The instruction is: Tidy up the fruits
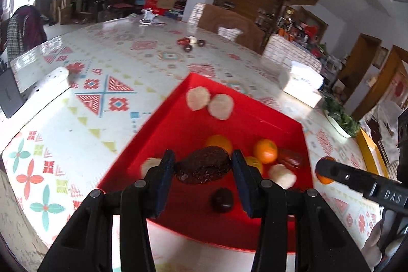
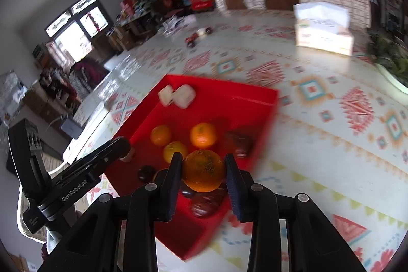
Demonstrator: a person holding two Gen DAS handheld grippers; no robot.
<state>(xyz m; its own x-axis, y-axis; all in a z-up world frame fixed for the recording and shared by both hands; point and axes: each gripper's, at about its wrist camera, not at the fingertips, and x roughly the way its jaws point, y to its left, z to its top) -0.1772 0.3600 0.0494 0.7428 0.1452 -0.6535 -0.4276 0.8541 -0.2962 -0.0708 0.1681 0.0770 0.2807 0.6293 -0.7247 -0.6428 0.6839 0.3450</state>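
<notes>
Both grippers hang over the red tray (image 1: 163, 119) for sorting: left gripper (image 1: 203, 167) clamps a dark wrinkled fruit (image 1: 204, 167), right gripper (image 2: 204, 170) an orange (image 2: 203, 170).

A dark wrinkled fruit (image 1: 202, 165) and a speckled orange (image 2: 203, 170) hang clamped above the red tray (image 1: 178, 124) holding tangerines, pale round fruits and dark ones.

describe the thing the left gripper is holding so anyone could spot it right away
Find the red tray on the patterned table. Above its near end, the left gripper clamps a dark fruit between its blue pads. It is brown-black, oblong and rough, unlike the smooth oranges and pale round pieces beside it.
</notes>
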